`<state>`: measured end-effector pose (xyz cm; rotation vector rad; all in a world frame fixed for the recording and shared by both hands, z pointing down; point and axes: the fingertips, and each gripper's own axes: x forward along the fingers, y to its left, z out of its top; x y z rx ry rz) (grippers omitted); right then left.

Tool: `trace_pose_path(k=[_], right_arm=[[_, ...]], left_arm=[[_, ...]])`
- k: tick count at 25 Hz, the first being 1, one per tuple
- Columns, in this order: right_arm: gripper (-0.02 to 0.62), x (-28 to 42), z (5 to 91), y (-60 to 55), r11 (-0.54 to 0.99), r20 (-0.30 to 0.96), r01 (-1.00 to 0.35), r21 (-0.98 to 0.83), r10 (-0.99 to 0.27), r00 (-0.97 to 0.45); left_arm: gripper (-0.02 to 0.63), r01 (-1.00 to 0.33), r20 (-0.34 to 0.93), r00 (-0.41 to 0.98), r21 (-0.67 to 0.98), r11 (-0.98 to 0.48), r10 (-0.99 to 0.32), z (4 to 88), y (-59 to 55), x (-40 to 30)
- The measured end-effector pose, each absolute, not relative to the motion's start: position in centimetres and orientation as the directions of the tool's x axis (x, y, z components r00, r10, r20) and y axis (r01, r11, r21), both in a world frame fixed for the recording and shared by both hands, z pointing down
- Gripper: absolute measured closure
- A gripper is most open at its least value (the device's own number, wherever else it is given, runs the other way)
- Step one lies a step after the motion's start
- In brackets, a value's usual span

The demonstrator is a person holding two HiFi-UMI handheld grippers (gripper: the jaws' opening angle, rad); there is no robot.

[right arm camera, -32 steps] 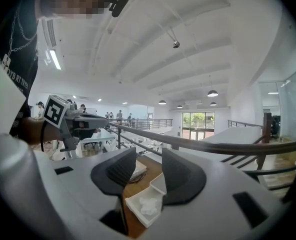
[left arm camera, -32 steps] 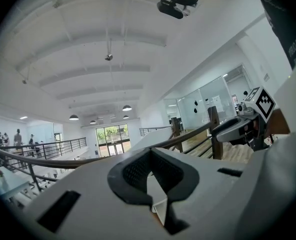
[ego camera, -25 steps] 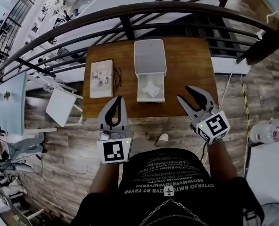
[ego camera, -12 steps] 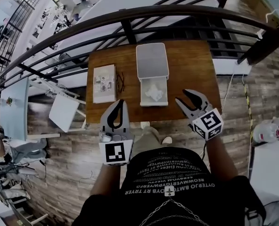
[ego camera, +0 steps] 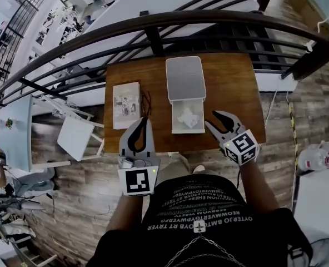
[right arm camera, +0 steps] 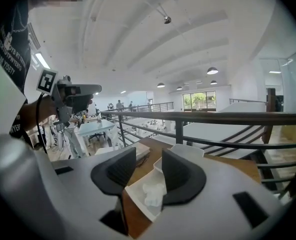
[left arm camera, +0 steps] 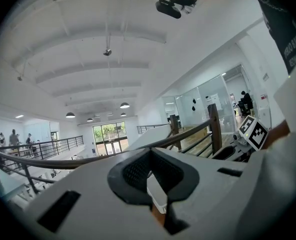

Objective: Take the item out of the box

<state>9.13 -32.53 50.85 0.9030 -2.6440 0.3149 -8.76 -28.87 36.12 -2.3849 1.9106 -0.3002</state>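
Right gripper [ego camera: 213,119], wide and empty, needs centring over the white item [ego camera: 187,116] in the box [ego camera: 188,130] before closing.

The head view looks steeply down from above the person onto the table [ego camera: 225,82] and the railing [ego camera: 153,21]. The cameras on the left claw [ego camera: 143,119] and the right claw [ego camera: 212,119] look nearly level along their jaws, from close behind. All three views share the white box [ego camera: 185,93].
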Motion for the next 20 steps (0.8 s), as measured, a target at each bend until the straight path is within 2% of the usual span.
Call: trace_pose_path(k=[20], right_arm=[[0.434, 4.3, 64.7, -37.8, 0.765, 0.572, -0.616, -0.19, -0.423, -0.703]], left_arm=[[0.6, -0.945, 0.189, 0.251, -0.164, -0.283, -0.949, 39.5, -37.9, -13.0]])
